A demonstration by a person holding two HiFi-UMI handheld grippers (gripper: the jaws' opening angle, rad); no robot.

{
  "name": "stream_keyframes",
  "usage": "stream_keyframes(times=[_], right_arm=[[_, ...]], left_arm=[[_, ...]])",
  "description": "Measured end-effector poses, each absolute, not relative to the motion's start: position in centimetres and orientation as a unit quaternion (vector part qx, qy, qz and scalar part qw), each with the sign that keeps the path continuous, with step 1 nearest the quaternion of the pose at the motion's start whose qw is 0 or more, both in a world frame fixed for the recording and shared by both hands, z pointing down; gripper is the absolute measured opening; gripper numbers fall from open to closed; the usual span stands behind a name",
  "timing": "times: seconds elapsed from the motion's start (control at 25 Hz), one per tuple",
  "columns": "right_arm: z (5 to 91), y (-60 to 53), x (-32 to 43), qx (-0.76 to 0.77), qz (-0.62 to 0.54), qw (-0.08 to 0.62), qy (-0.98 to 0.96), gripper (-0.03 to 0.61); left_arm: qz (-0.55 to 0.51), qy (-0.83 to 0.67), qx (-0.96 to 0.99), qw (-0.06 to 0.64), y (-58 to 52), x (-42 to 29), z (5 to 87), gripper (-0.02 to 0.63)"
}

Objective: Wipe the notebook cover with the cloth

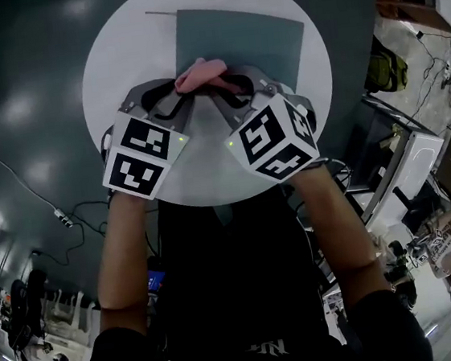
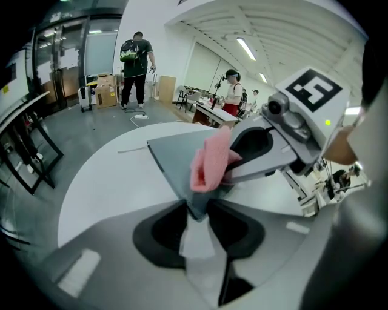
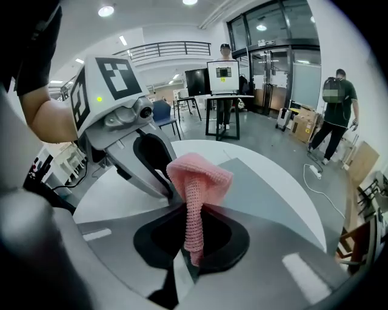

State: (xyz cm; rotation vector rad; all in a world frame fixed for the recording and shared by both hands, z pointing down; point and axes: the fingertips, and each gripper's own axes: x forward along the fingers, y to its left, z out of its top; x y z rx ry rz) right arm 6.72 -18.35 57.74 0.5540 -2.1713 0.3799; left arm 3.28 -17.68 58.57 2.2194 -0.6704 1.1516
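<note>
The left gripper [image 2: 197,211] and right gripper [image 3: 194,212] are crowding together at the near edge of the grey notebook [image 1: 258,38]. They are almost touching, and the bunched pink cloth [image 1: 201,73] is filling the gap between them, leaving no way through. The notebook's far half is lying uncovered and open to reach. The round white table [image 1: 111,67] is offering a wide bare band to the notebook's left and a narrower one to its right. A thin strap [image 1: 160,14] is lying on the left band by the notebook's far corner.
</note>
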Motion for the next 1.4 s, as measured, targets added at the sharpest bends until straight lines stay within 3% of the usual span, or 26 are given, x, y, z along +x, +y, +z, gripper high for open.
stream_keyframes(times=[0.84,1.04,1.24,1.4], right_arm=[[58.7,-16.3,22.6,0.31,0.216,0.425,-0.823,0.026],[58.6,-15.3,26.4,0.336,0.217,0.465,-0.79,0.026],[54.1,-15.7,20.7,0.316,0.247,0.334,-0.853,0.026],[52.8,-16.3,14.1,0.257,0.211,0.311,-0.89,0.026]], left_arm=[[0.443,-0.259,0.813,0.276,-17.3,4.7,59.0,0.104],[0.436,-0.258,0.818,0.273,-17.0,5.1,58.9,0.103],[0.44,-0.251,0.825,0.25,-17.1,4.1,58.6,0.106],[0.439,-0.25,0.831,0.231,-17.0,4.3,59.1,0.106]])
